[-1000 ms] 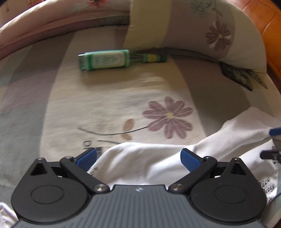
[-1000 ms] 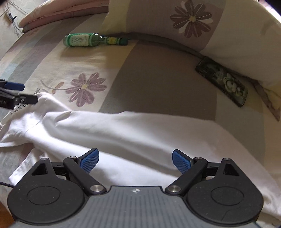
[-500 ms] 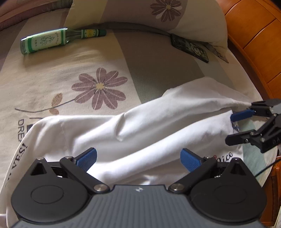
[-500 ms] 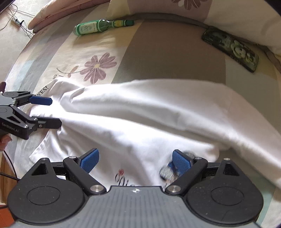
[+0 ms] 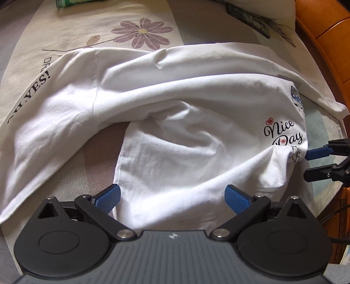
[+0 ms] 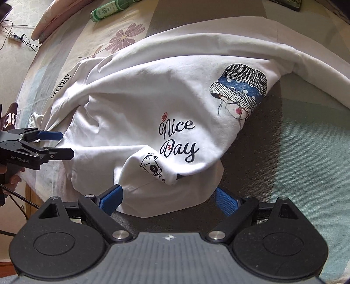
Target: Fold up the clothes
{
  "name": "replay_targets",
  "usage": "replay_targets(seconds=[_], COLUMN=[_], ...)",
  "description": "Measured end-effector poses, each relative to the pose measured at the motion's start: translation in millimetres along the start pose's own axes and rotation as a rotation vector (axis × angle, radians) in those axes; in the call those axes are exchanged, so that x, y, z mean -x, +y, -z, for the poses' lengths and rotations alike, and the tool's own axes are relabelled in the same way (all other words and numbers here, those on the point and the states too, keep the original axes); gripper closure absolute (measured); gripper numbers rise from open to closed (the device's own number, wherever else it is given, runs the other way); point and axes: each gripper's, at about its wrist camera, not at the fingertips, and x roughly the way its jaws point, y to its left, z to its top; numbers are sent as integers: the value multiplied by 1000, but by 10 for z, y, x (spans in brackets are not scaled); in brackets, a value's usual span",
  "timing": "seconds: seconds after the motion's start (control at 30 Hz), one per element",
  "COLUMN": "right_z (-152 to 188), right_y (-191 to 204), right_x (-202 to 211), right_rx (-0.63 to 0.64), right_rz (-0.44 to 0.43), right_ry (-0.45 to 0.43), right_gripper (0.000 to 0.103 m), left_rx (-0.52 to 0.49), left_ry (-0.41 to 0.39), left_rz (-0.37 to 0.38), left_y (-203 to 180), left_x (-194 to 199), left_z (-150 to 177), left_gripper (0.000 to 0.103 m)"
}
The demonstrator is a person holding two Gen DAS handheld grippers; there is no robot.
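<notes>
Bed with a beige, grey and pale-green sheet [image 6: 306, 153] printed with purple flowers fills both views. White cotton T-shirt [image 5: 175, 98], printed "Nice Day" with a hat-girl drawing, lies rumpled across the sheet, a hem flap turned over near the bottom. Left gripper [image 5: 172, 195], blue pads, jaws wide, empty, over the shirt's lower edge. Right gripper [image 6: 168, 198], jaws wide, empty, at the folded flap. Green glass bottle [image 6: 109, 8] lies far back; dark patterned phone [image 5: 249, 18] near the pillow.

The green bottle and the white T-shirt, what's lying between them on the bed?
In the right wrist view, only bare bedsheet with a purple flower print lies between the green bottle and the white T-shirt.
</notes>
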Motion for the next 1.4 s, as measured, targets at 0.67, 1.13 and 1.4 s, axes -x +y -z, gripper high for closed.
replay_targets(seconds=[0.67, 1.13, 1.4], right_z=[-405, 234, 11], right_y=[314, 268, 302], right_x=[38, -453, -83], right_rx=[312, 159, 217], right_rz=[-139, -209, -164], right_ry=[-154, 133, 62], right_gripper=[9, 2, 3], left_rx=[-136, -37, -99], left_ry=[-84, 184, 106], left_rz=[194, 207, 133], left_y=[-239, -344, -296], left_x=[-201, -309, -14], left_z=[-326, 541, 212], left_gripper=[3, 1, 4])
